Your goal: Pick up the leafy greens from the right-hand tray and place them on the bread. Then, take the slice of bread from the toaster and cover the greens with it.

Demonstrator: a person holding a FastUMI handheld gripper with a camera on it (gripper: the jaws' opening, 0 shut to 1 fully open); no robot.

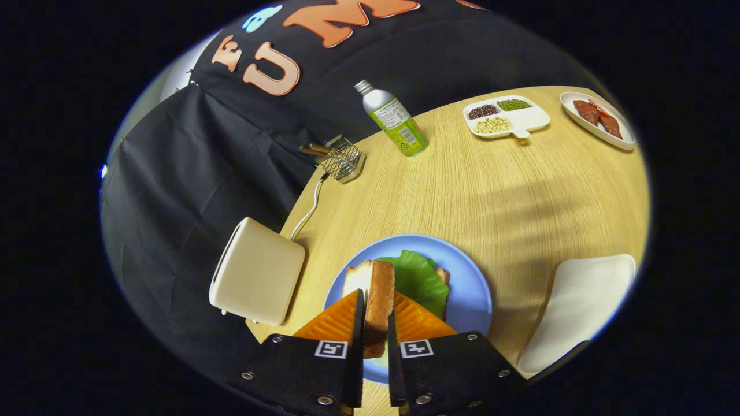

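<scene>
Light wooden table (520,190) against black cloth wall (191,173).

Bystanders on a round wooden table

The light wood table (509,196) carries a silver bottle (395,120) with a green label, standing near the far edge against the black cloth wall (191,173). Just beside it, toward the cloth, sits a small wire rack (342,159) with 2 brown handles poking out over the table's edge. Farther along the far rim lies a white divided dish (523,119) with 3 filled compartments: dark beans, green beans and pale beans; its other section is bare. Next to that, well apart from the bottle, a white oval plate (627,141) holds pieces of red-brown meat (598,115).
</scene>
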